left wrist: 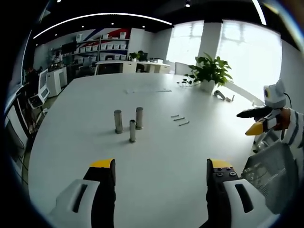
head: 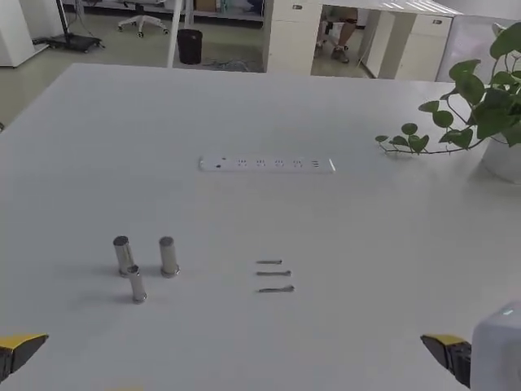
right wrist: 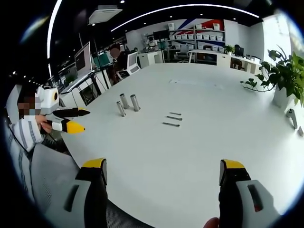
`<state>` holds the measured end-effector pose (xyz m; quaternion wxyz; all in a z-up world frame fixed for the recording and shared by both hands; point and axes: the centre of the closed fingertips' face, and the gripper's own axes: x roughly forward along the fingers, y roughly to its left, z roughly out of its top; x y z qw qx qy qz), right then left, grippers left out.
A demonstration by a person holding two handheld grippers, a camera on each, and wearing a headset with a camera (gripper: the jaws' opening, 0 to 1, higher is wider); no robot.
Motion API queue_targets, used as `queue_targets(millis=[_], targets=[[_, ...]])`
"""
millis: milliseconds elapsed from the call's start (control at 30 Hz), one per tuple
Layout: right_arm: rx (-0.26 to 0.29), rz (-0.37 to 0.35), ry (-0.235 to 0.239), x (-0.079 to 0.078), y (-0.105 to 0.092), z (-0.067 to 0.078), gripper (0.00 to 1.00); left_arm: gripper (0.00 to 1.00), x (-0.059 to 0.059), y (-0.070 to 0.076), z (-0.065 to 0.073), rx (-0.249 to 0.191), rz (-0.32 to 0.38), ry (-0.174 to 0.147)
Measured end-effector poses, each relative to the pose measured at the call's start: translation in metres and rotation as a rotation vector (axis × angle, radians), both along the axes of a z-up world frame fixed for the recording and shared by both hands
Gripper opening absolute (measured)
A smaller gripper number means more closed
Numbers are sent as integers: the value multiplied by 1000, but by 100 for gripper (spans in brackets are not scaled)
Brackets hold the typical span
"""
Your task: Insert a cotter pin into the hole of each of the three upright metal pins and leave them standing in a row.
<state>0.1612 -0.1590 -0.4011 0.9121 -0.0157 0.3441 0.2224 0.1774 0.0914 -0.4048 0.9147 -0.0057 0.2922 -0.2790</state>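
Holding both grippers low over the near edge of the table (head: 260, 114), you have the left gripper (left wrist: 160, 164) out at the left and the right gripper (right wrist: 163, 164) out at the right, well apart from each other, with their yellow tips poking in at the bottom corners of the head view. Each one points forward across the table toward the parts. Your left gripper's jaws stand wide apart with nothing between them, and your right gripper's jaws are likewise spread and empty. The three metal pins (head: 168, 256) stand upright in a tight cluster ahead of your left gripper, two side by side at the back and the third just in front, nearer the left one, so they form a triangle and not a row. The three cotter pins (head: 273, 273) lie flat on the table to the right of that cluster, roughly parallel, one behind another with small gaps, none of them in a metal pin. Farther back on the white table lies a white power strip (head: 267, 164), and at the far right a leafy plant (head: 480, 98) in a white pot (head: 505, 159) trails a stem over the surface. Beyond the table you see a black waste bin (head: 190, 46), a wheeled office chair (head: 142, 20) and white cabinets (head: 293, 32); the left gripper view shows shelving (left wrist: 107, 47) with boxes and bright windows (left wrist: 223, 42).
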Motion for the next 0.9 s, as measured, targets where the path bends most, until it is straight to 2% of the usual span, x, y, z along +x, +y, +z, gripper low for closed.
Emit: queue_targets(millis=[100,200,267,333,400,467,533,633,733,900], targets=[[1,-1,1,0,0,0,98,75,2,0,0,5,-6,-6],[3,-5,0,0,-1,1,97,68,8,2,1,25,-14,-26],[5,1,5,-1,0,1,97,68,13,3,0,28,-14,-16],[1,2,6,-2,0,1,97,67,18,3,2,34,-26,-29],[-2,-9,10,-2,-1,0,98,66,25,4,2,49,-33,-29],[3,-10,9,-3,0,0,98,63,30,5,4,78,-45,-46],[6,-13,10,-3,0,0,98,62,34,4,5,85,-55,-52],[6,-8,13,-4,2,0,98,59,38,3,4,84,-69,-50],[6,-9,25,-6,3,-2,98,58,41,1,0,81,-86,-25],[10,-7,29,-6,5,-3,98,55,49,0,-5,96,-107,-27]])
